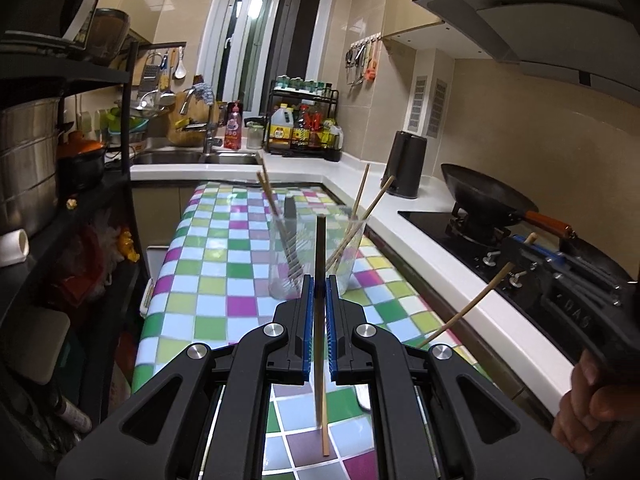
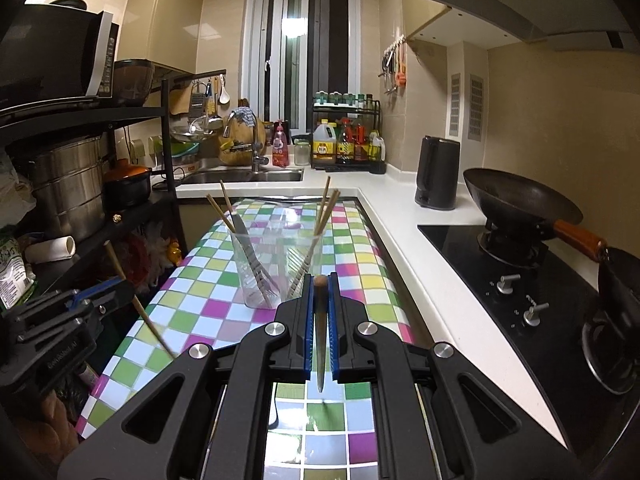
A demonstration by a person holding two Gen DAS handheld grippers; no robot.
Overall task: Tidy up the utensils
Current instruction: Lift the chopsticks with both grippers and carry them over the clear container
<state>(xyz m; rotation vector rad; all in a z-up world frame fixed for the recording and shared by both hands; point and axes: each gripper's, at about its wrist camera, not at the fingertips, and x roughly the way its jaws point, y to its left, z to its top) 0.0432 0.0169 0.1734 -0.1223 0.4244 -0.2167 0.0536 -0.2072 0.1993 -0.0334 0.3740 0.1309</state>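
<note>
My left gripper [image 1: 319, 284] is shut on a wooden chopstick [image 1: 320, 360] that stands upright between its blue pads, above the checkered tablecloth [image 1: 224, 280]. My right gripper [image 2: 319, 280] is shut on another chopstick [image 2: 320, 352], round end up and tip down. Ahead of both stand two clear cups. The left cup [image 1: 286, 264] [image 2: 256, 272] holds forks and chopsticks. Chopsticks lean in the right cup [image 1: 350, 256] [image 2: 306, 256]. Each gripper also shows in the other's view, the right gripper [image 1: 520, 250] and the left gripper [image 2: 120, 286], both with a slanted chopstick.
A white counter [image 2: 420, 240] runs along the right with a black kettle [image 2: 437, 174], a wok [image 2: 520, 200] on the stove and a sink [image 2: 244, 177] at the back. A dark shelf [image 2: 120, 116] with pots stands left. A hand [image 1: 592, 404] holds the right gripper.
</note>
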